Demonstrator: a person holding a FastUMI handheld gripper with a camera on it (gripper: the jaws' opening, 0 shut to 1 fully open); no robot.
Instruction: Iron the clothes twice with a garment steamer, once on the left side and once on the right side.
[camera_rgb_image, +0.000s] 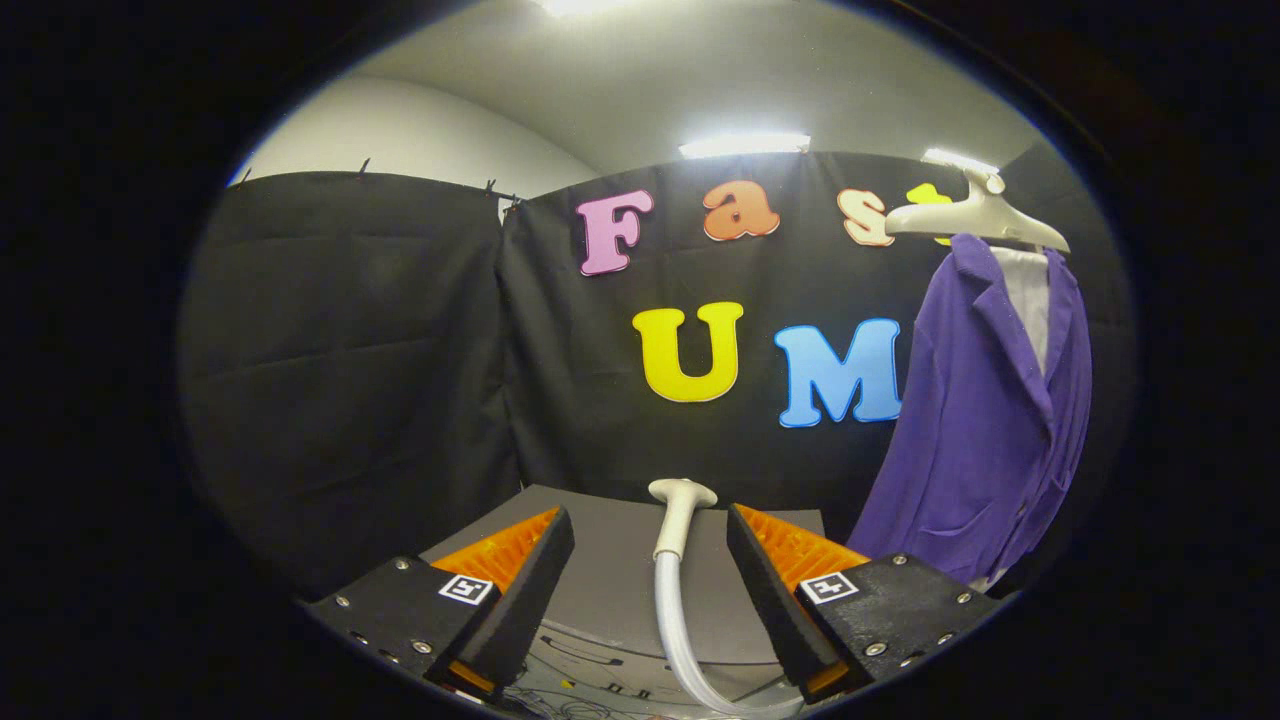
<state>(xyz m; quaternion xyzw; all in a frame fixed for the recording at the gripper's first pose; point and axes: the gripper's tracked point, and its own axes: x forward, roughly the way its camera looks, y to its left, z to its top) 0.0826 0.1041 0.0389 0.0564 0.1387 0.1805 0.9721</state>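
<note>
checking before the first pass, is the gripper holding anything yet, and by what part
Nothing is held. The gripper is open, its fingers apart on either side of the steamer head and hose, touching neither.

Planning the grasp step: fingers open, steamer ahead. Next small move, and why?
Probably ease the gripper forward and close on the steamer head's neck. The fingers stand open with it upright between them on the grey table, ungrasped; the purple jacket hangs off to the side.
</note>
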